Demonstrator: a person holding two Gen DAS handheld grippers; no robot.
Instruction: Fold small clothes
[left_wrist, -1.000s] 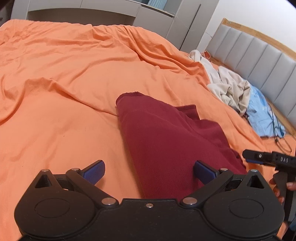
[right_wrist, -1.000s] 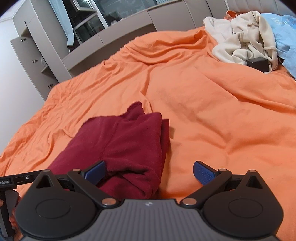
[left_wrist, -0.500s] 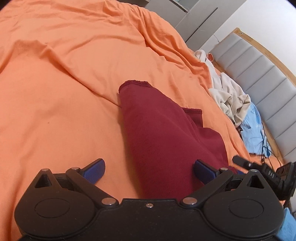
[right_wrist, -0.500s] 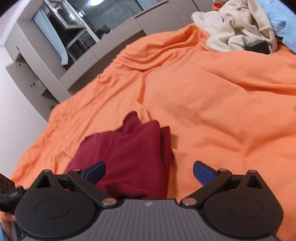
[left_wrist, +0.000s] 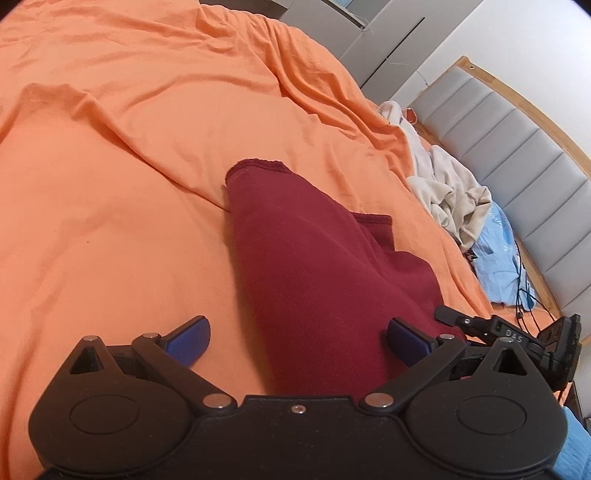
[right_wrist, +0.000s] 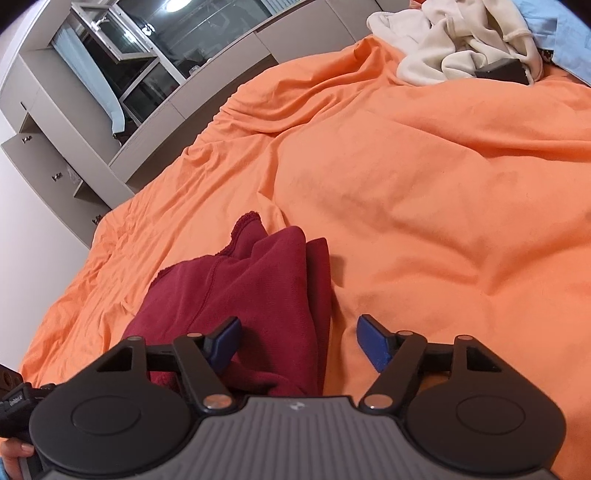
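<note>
**Claws set on maroon garment**

Right claw (right_wrist: 297, 341) has just been closing, garment edge between jaws, not yet pinched. Left claw (left_wrist: 297, 338) released, wide. Maroon garment (left_wrist: 314, 273) lies on orange bed (left_wrist: 110, 221) toward 12 o'clock. Next: clamp near corners, fold fwd.

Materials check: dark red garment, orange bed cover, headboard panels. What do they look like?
Dark red garment: thick knit, probably fleece or sweatshirt cotton; matte, fine ribbed texture, stitched seam.
Orange bed cover: thin woven fabric, likely cotton; matte, soft creases.
Headboard panels: grey padded upholstery, looks like faux leather; smooth with a slight sheen, but could be fabric. The frame looks like light wood.
</note>
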